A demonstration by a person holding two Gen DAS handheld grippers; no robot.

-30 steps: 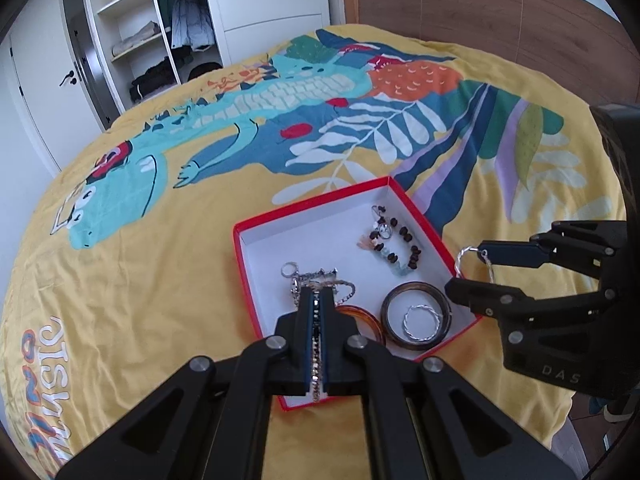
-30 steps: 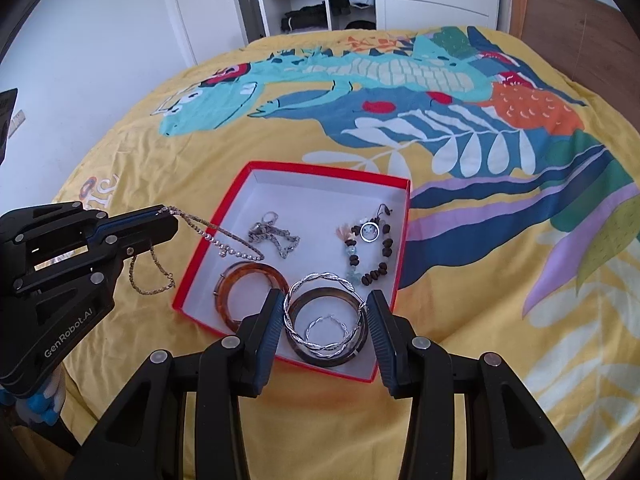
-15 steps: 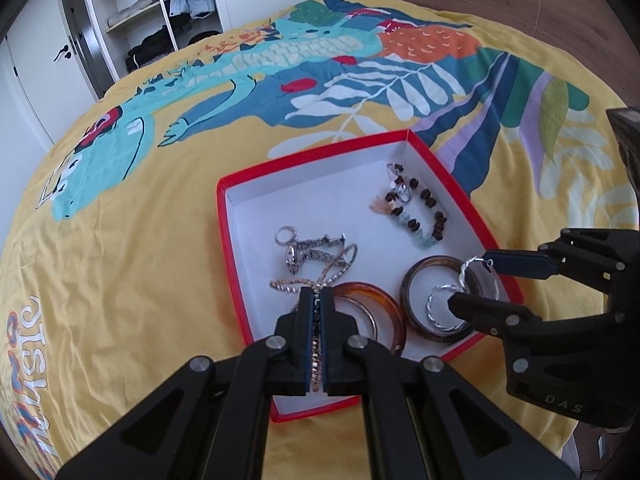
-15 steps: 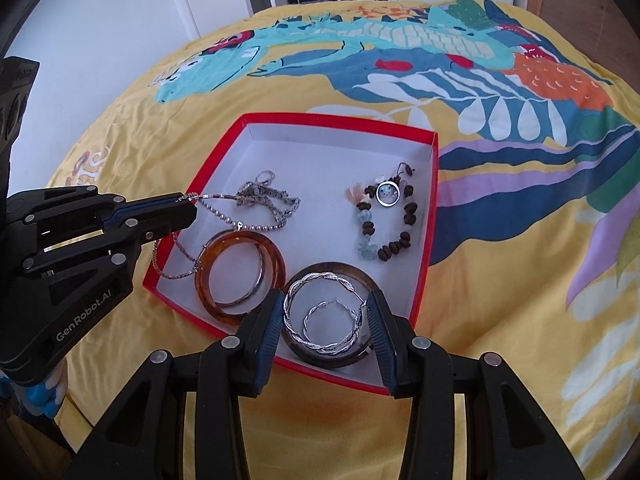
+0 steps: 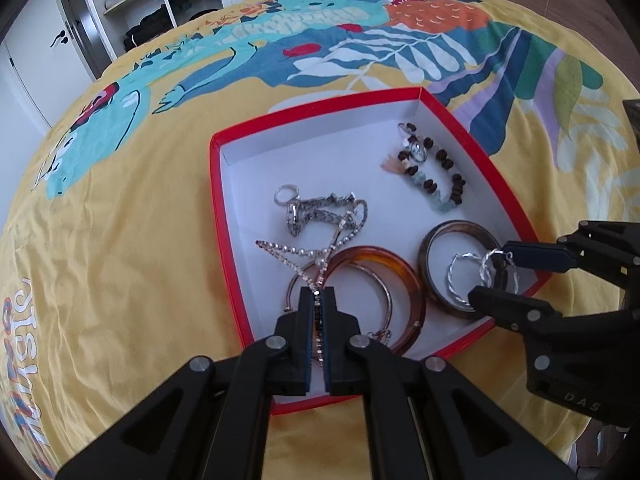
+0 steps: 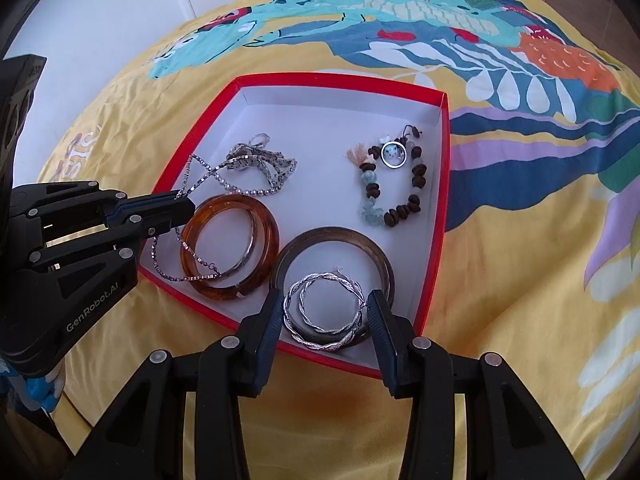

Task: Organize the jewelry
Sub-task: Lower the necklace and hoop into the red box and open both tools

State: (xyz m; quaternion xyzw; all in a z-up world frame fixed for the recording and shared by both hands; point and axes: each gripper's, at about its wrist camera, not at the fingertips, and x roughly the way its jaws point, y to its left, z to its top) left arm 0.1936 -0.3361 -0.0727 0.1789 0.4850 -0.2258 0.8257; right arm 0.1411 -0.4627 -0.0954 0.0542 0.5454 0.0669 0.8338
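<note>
Daylight is even and bright across my yellow bedspread; the white floor of the red box reads clean, with faint soft shadows under the bangles. Both fisheye views bow strongly away from the box, corners vignetted black. Focus is sharp at the box, softer toward the wardrobe beyond it.

Home bedroom, bed with printed yellow duvet, open wardrobe
</note>
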